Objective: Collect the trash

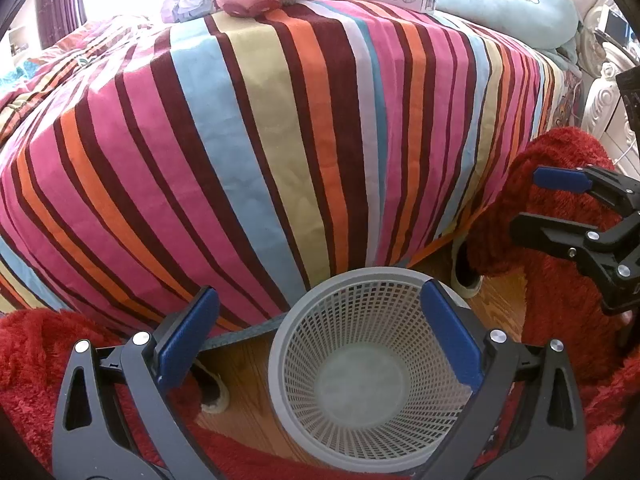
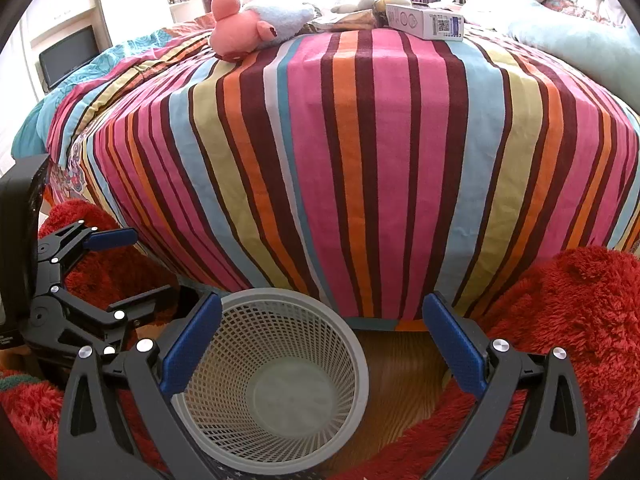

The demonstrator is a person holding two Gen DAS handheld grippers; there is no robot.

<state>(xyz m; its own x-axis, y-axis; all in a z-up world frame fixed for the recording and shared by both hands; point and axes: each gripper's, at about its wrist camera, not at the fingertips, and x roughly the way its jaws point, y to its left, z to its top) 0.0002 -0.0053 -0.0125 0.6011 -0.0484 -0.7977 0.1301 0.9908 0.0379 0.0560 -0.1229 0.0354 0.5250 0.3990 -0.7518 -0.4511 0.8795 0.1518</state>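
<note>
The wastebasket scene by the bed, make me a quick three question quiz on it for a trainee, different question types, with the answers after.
1. True or false: the mesh wastebasket already holds trash.
2. Multiple choice: the white carton lies (A) on the striped bedspread, (B) inside the wastebasket, (C) on the red shaggy rug.
3. Fill in: both the left gripper and the right gripper have their jaws ____.

Key
1. False; only its bare bottom shows.
2. A, near the pink plush toy.
3. Open, holding nothing.
</note>
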